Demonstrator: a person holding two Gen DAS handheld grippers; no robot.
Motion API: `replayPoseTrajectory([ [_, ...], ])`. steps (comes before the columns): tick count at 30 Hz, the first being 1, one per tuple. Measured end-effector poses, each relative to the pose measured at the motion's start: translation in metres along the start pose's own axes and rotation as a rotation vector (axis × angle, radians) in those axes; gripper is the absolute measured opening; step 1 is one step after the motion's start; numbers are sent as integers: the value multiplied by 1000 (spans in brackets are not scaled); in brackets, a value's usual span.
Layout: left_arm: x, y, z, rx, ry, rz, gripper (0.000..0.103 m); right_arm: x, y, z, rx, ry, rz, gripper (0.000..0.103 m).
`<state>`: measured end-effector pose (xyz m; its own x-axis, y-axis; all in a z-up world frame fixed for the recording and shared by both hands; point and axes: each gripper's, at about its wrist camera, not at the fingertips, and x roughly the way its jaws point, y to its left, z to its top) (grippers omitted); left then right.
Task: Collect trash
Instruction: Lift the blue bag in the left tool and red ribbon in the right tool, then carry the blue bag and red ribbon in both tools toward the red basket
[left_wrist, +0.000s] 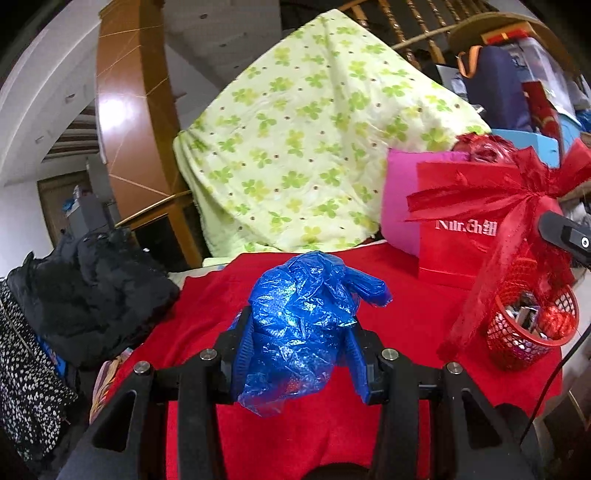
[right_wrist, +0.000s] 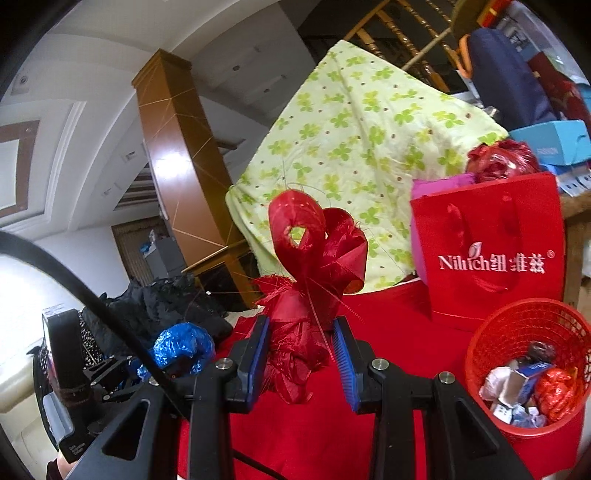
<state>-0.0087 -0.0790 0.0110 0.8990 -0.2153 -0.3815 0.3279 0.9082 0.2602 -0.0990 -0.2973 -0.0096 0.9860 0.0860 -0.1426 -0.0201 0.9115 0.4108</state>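
Note:
My left gripper (left_wrist: 299, 354) is shut on a crumpled blue plastic bag (left_wrist: 299, 317) and holds it above the red cloth (left_wrist: 399, 332). The bag also shows in the right wrist view (right_wrist: 181, 347), at the far left in that gripper. My right gripper (right_wrist: 301, 350) is shut on a bunch of red ribbon (right_wrist: 310, 266) with a bow on top, held above the red cloth (right_wrist: 399, 332). The ribbon also shows in the left wrist view (left_wrist: 517, 206), above the basket. A small red mesh basket (right_wrist: 528, 325) with several wrappers inside stands at the right, also seen in the left wrist view (left_wrist: 517, 343).
A red paper gift bag (right_wrist: 491, 251) stands behind the basket, with a pink bag (left_wrist: 399, 199) behind it. A green clover-print blanket (left_wrist: 306, 147) is piled at the back. Black clothing (left_wrist: 92, 291) lies at the left. A wooden pillar (left_wrist: 129, 122) and stair rails rise behind.

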Motion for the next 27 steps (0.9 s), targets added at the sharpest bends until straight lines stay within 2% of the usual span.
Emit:
replayPoseTrajectory([
  [16,5,-71,12,105,12,-95,48,-28,-55,13,62,-35,-73,37],
  [27,0,-101,15,158,7,-140,48,-46,-72,18,82,-60,-107,37],
])
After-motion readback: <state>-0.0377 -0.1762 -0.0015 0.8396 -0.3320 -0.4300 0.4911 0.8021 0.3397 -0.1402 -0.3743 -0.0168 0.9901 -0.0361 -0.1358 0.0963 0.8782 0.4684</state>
